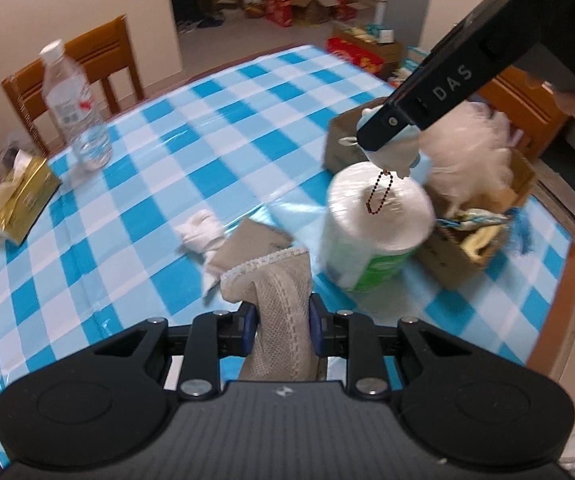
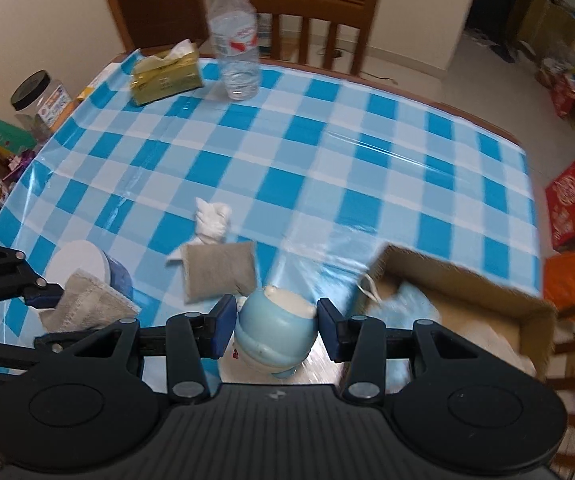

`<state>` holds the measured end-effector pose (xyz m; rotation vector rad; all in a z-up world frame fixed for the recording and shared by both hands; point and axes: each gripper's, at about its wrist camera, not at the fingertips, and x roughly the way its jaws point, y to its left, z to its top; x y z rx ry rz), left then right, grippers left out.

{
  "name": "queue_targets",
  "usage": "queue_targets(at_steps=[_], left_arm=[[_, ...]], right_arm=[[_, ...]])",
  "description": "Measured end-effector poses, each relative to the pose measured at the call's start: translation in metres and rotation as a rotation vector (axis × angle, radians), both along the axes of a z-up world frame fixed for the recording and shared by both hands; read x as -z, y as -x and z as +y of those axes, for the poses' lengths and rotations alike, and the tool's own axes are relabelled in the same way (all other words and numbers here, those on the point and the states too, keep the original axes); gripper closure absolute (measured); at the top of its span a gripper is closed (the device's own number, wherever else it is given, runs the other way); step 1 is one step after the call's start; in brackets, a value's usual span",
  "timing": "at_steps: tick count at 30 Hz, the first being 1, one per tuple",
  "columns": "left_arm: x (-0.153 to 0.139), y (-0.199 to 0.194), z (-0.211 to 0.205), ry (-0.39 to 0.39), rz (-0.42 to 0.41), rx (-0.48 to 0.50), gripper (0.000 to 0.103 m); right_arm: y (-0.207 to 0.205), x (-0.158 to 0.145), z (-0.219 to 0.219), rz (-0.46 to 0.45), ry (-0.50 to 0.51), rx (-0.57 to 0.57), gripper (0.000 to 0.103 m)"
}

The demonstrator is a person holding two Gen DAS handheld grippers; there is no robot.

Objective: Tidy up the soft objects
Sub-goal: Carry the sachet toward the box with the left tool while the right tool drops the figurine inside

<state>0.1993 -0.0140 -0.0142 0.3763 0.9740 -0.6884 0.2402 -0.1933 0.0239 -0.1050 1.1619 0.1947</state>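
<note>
Left wrist view — my left gripper is closed on a beige mesh cloth, lifted clear of the checked tablecloth. Ahead, my right gripper carries a blue-and-white plush keychain above a wrapped paper roll, near the cardboard box, which already holds white fluff and other soft pieces. A crumpled white cloth and a grey pad lie on the table, not yet sorted

Right wrist view — the right gripper, partly open, has its pads pressed on the plush keychain, beside the open box, which holds something pale blue. The left gripper holds the mesh cloth. I judge the task midway: two items in transit, at least two left
</note>
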Motion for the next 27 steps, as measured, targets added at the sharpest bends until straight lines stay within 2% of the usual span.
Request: queue_targets(at_steps=[10, 21, 23, 25, 27], left_arm=[[-0.022, 0.031, -0.027, 0.074, -0.041, 0.180, 0.079], [-0.023, 0.047, -0.080, 0.069, -0.038, 0.200, 0.079], [-0.023, 0.048, -0.095, 0.062, -0.041, 0.201, 0.079], [-0.023, 0.048, -0.108, 0.065, -0.036, 0.199, 0.078], [-0.024, 0.049, -0.120, 0.063, -0.039, 0.202, 0.078]], right_arm=[[0.068, -0.010, -0.069, -0.005, 0.069, 0.236, 0.054], [0.106, 0.009, -0.165, 0.021, 0.073, 0.365, 0.053], [0.110, 0.016, -0.178, 0.015, 0.073, 0.367, 0.049], [0.112, 0.023, -0.188, 0.008, 0.069, 0.365, 0.023], [0.114, 0.032, -0.196, -0.006, 0.051, 0.364, 0.015]])
